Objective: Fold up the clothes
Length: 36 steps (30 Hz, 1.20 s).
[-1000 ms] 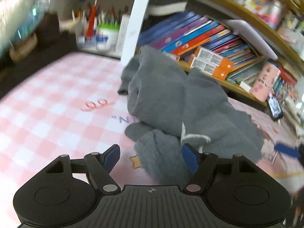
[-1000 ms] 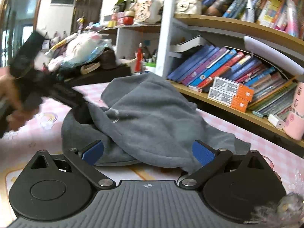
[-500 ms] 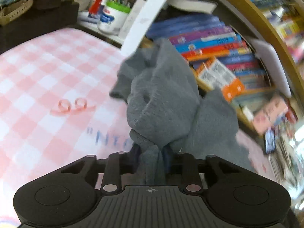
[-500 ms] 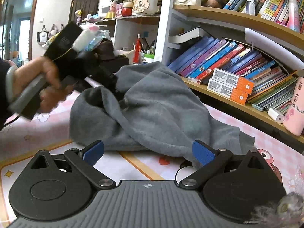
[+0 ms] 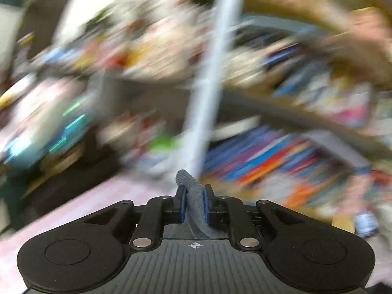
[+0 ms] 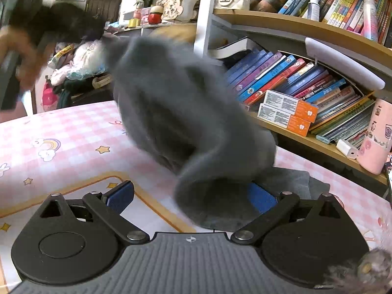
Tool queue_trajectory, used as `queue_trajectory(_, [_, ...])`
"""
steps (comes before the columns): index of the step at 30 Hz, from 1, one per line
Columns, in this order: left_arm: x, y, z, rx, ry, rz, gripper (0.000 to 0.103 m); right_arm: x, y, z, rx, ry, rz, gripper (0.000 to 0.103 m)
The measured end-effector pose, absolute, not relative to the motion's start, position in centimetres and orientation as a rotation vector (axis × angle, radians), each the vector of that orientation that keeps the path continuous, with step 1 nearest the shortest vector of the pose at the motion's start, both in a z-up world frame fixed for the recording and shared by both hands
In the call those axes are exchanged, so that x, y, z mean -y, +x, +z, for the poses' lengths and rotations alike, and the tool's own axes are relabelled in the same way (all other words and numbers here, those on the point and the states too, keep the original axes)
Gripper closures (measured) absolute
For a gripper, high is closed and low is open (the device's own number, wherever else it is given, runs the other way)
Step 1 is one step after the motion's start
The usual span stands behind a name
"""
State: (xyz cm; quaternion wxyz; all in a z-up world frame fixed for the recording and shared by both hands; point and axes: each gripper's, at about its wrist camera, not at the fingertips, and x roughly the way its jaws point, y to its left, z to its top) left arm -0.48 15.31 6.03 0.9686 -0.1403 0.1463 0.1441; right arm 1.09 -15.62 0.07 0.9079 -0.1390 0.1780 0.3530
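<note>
The left hand-held gripper [image 5: 193,204] is clenched on a thin fold of the grey garment [image 6: 181,112], which hangs lifted above the bench [image 6: 73,132]. The right hand-held gripper [image 6: 191,196] is released. That small pinch could slip, dropping the garment.

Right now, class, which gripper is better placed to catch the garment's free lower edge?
The right gripper: its fingers are open beside the grey garment hanging low. The left gripper is shut on the fabric, lifted.
</note>
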Motion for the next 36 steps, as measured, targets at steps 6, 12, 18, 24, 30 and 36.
queue_trajectory(6, [-20.7,-4.9,1.3,-0.399,-0.449,0.419,0.090,15.5,1.2,-0.1,-0.387,-0.293,0.732,0.002])
queue_trajectory(12, [-21.9,-7.5,3.6,-0.243,-0.439,0.505,0.094,15.4,1.1,-0.2,-0.390,-0.301,0.736,0.002])
queue_trajectory(18, [-22.6,-9.8,7.7,-0.125,-0.363,0.569,0.094,15.6,1.1,-0.1,-0.388,-0.300,0.734,0.002])
queue_trajectory(24, [-23.0,-9.1,2.8,-0.384,-0.434,0.489,0.061,16.4,1.6,0.4,-0.383,-0.279,0.699,0.002])
queue_trajectory(30, [-21.6,-8.1,0.2,-0.506,-0.397,0.416,0.035,18.8,4.1,0.8,-0.413,-0.200,0.546,0.002])
queue_trajectory(36, [-22.0,-8.0,-0.7,-0.518,-0.444,0.402,0.035,20.9,8.2,-0.2,-0.508,-0.193,0.370,0.002])
